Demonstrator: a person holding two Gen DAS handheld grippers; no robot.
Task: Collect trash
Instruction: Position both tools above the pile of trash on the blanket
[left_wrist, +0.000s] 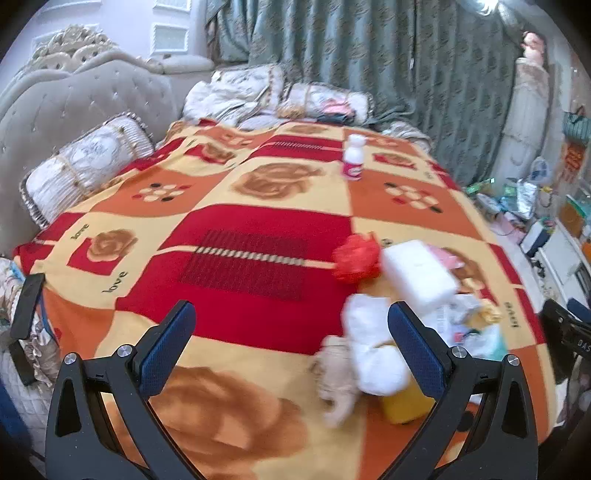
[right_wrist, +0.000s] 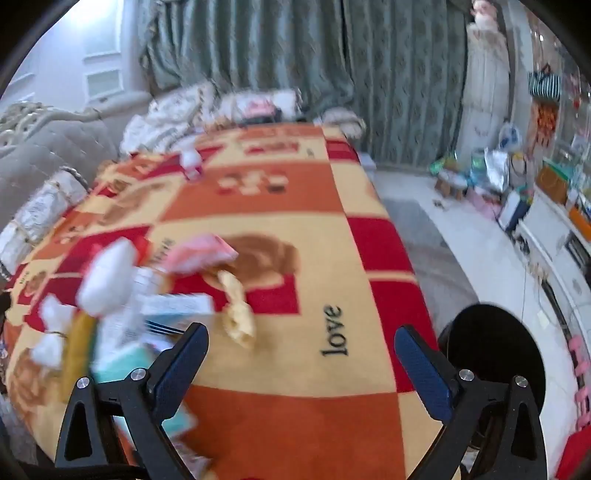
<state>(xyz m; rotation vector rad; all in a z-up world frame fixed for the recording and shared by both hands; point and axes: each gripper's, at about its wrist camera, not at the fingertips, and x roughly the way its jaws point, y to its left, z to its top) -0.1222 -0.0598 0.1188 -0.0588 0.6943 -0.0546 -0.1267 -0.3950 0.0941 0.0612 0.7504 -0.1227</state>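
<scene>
Left wrist view showed the trash pile (left_wrist: 402, 314) lying on the bed, on the patterned blanket (left_wrist: 251, 258), off to the right of the left gripper (left_wrist: 291, 347). In the pile were a red crumpled bag (left_wrist: 356, 262), a white foam block (left_wrist: 419, 273), white tissue wads (left_wrist: 373, 354) and something yellow (left_wrist: 404, 406). A small white bottle (left_wrist: 352, 157) stood alone, well apart, near the far end of the bed.

The left gripper was spread wide with nothing in it. The right gripper (right_wrist: 301, 365) was spread wide too and empty, over bare blanket, with a twisted yellow wrapper (right_wrist: 236, 314) just off its left finger.

Things could go wrong. The tissue and the bag looked soft and light, so a pinch could slip off or grab only a corner. The pieces lay mixed up, so pulling one could drag others off the edge of the bed. The bottle could tip over if bumped.

Both pictures were blurry, so the small papers and boxes in the pile were hard to name. The yellow thing was partly hidden behind the left gripper's right finger. A round black thing (right_wrist: 491, 354) sat on the floor beside the bed; it may have been a bin, but that could not be told.
</scene>
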